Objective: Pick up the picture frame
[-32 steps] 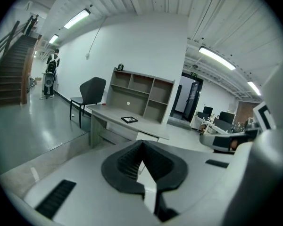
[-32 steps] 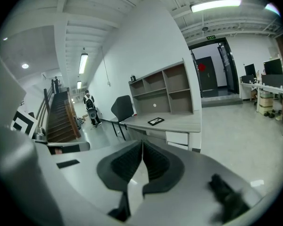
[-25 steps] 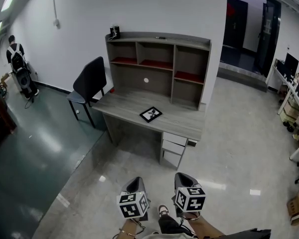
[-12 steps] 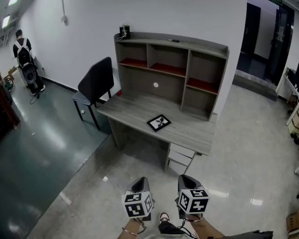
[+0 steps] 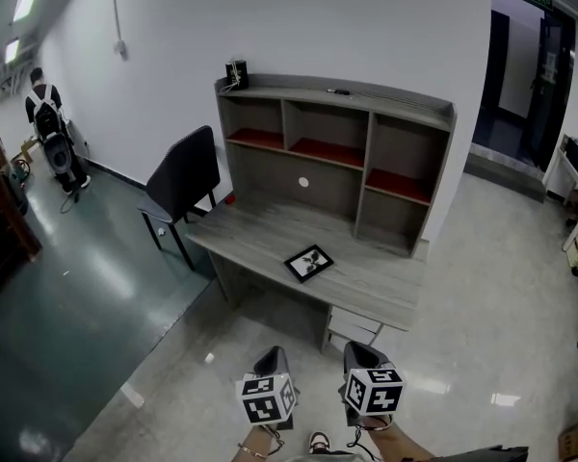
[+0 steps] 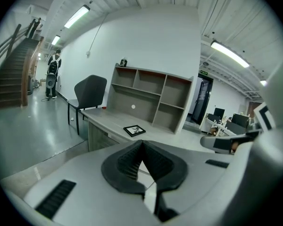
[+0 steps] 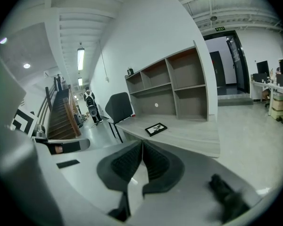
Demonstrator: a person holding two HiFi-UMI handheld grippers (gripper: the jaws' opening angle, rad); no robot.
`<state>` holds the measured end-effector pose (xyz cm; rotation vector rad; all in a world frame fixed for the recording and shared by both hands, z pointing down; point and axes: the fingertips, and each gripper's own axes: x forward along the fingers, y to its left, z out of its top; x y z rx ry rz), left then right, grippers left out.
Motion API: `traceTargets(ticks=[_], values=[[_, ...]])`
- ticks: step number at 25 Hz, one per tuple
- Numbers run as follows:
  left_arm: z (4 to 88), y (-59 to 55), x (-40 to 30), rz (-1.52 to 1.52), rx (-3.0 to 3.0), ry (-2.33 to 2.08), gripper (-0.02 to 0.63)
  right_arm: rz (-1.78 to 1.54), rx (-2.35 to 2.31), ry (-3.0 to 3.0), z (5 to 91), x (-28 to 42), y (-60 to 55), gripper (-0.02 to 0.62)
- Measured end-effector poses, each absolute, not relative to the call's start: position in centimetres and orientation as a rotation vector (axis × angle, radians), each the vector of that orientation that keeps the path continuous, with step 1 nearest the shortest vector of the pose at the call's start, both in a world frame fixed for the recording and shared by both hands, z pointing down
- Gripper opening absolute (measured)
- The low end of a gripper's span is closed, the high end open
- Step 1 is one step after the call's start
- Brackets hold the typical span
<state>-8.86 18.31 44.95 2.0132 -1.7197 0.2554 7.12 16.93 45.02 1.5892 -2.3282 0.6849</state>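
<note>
I see my left gripper (image 5: 272, 357) and right gripper (image 5: 359, 352) side by side at 6 o'clock, each with its jaws pressed together and empty. The picture frame (image 5: 309, 263) lies flat on the desk (image 5: 260, 231) at 12 o'clock, well apart from both.

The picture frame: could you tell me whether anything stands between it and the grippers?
Nothing visible does: the picture frame lies on the desk, with only floor before the left gripper and right gripper.
</note>
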Motion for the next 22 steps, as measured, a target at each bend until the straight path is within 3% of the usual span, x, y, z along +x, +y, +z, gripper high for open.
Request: traceTargets(ticks=[22], values=[[45.2,9.0,-6.2,0.287,1.986,-1.759,0.008,0.738,1.548,-2.367,45.8,9.9,6.5,0.032]])
